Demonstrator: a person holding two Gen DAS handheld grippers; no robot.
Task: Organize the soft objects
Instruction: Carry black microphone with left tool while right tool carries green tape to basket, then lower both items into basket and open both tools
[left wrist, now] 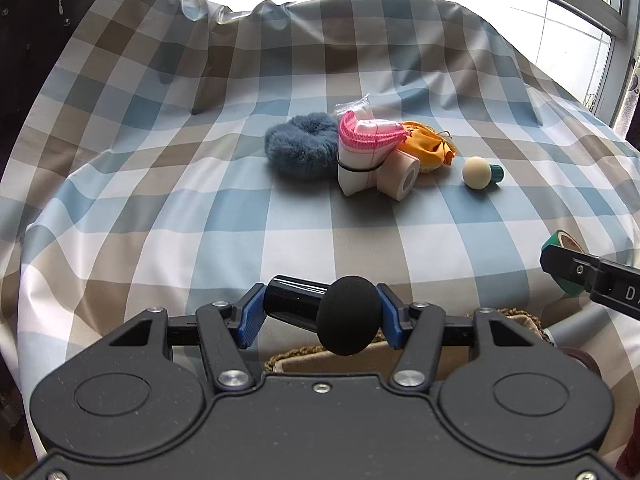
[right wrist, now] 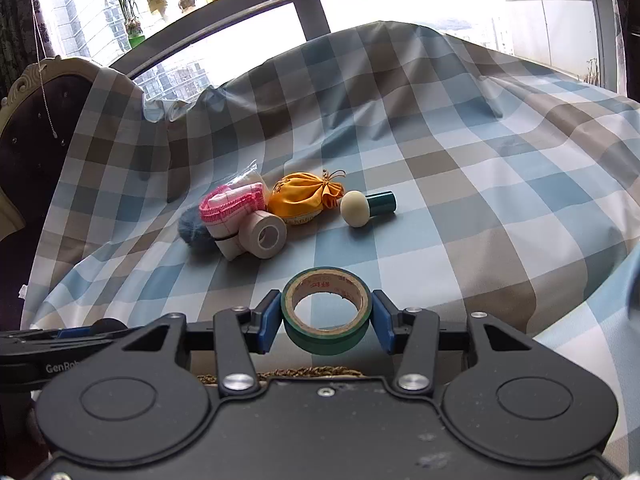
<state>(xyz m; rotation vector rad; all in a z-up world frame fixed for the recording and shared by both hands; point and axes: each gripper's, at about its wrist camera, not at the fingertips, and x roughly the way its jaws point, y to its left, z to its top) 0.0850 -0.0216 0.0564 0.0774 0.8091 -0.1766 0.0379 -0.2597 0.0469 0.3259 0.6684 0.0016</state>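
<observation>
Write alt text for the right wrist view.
The right gripper clamps a green tape roll above a checked cloth. Beyond lie a white tape roll, an orange pouch and a cream sponge applicator.

**Checked cloth and a cluster of small things**

The surface [left wrist: 200, 208] is covered by a cloth checked in blue, tan and white, rumpled into folds toward the far side. Near its middle a fluffy blue scrunchie [left wrist: 302, 148] lies touching a white cloth bundle with pink trim [left wrist: 362, 152], bound by a black band. A beige tape roll [left wrist: 402, 172] leans against the bundle, with an orange drawstring pouch [left wrist: 430, 148] just behind it. A cream sponge applicator with a teal handle [left wrist: 480, 172] lies near the pouch, apart from it.
</observation>
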